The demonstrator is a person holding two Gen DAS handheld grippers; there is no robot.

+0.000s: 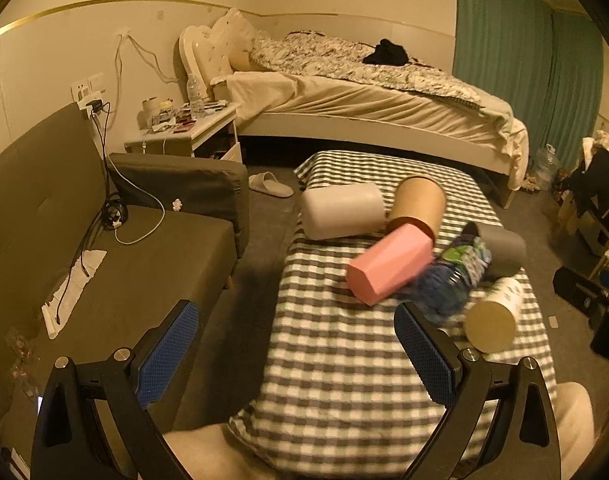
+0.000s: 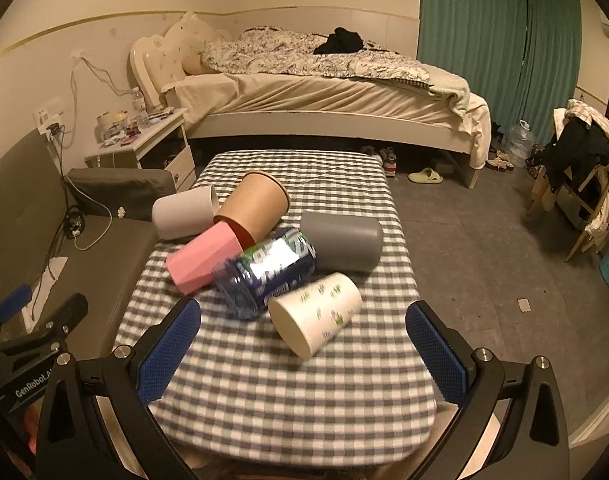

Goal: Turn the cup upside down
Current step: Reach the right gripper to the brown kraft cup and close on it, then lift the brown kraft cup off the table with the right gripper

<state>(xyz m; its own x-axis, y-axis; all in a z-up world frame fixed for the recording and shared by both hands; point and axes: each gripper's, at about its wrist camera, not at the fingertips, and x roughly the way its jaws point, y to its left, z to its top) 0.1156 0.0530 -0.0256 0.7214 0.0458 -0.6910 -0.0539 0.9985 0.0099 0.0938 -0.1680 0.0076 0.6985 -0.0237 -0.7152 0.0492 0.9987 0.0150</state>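
From your left wrist camera, your left gripper [image 1: 296,354] hangs with its two blue pads spread wide and nothing between them, over the near left edge of the checked table [image 1: 344,368]. Take the pink cup [image 1: 390,270] as your mark: it lies on its side in the middle of the table. Counting cups, you have five, all on their sides. The white cup [image 1: 342,210] lies behind and left of the pink cup, the brown paper cup [image 1: 418,204] just behind it and touching it, the grey cup [image 1: 502,252] to its right, and the printed paper cup [image 1: 494,316] to its near right. One blue plastic bottle [image 1: 452,280], blurred, lies against the pink cup's right side.

From your right wrist camera, your right gripper [image 2: 304,354] is likewise released, pads wide apart and holding nothing, over the near end of the table [image 2: 304,408]. The same five cups show: the pink cup [image 2: 202,262], with the white one [image 2: 182,216] behind it to the left, the brown one [image 2: 256,206] behind it, the grey one [image 2: 342,246] well to its right, and the printed one [image 2: 316,312] nearest your gripper. The single bottle [image 2: 270,270] lies between the pink and printed cups. Your left gripper [image 2: 36,336] appears at the left edge.
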